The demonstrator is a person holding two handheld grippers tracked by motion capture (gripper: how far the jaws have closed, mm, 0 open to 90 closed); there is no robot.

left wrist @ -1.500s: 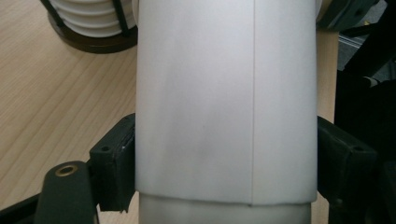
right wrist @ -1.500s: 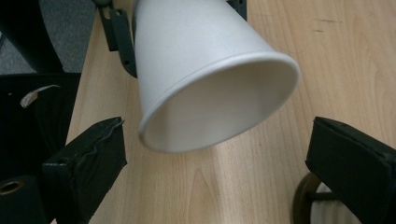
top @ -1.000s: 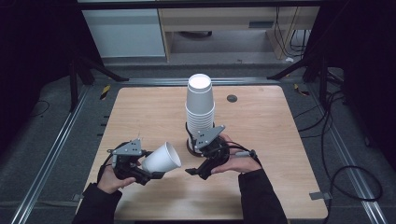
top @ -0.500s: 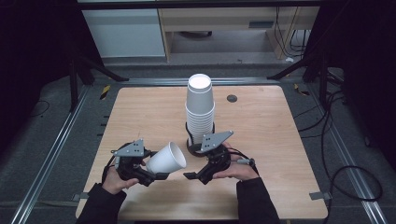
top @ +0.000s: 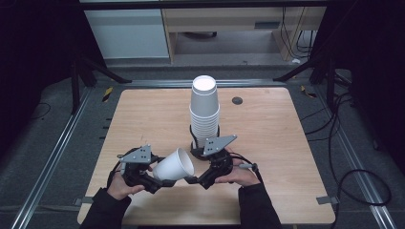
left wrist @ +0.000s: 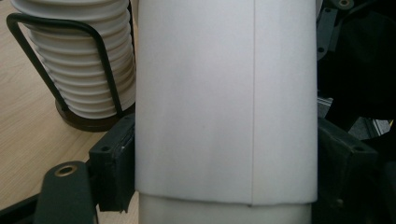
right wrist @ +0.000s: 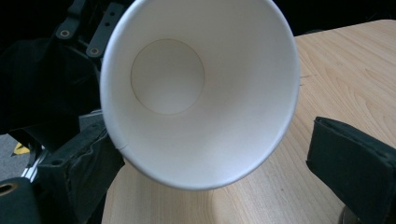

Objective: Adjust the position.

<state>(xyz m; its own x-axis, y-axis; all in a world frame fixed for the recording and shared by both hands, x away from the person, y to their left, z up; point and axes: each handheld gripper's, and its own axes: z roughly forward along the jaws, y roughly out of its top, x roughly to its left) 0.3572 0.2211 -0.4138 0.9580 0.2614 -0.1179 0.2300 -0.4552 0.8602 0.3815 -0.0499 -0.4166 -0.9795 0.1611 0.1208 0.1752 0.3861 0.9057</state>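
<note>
My left gripper (top: 161, 177) is shut on a white paper cup (top: 174, 164), held tilted above the table's front with its mouth facing right. In the left gripper view the cup's wall (left wrist: 224, 102) sits squeezed between both black pads (left wrist: 114, 163). My right gripper (top: 195, 180) is open and points at the cup's mouth. In the right gripper view I look into the cup (right wrist: 201, 88), whose rim lies between the spread jaws. The left pad (right wrist: 88, 163) is close beside the rim and the right pad (right wrist: 355, 163) stands well apart.
A tall stack of white cups (top: 205, 107) stands upside down in a black wire holder (top: 196, 151) at the table's middle, just behind the grippers. It appears close by in the left gripper view as the stack (left wrist: 88, 60). A small dark disc (top: 237, 100) lies farther back right.
The right gripper has come down toward the front edge and swung in at the cup's mouth. The left gripper and cup have shifted slightly right.
</note>
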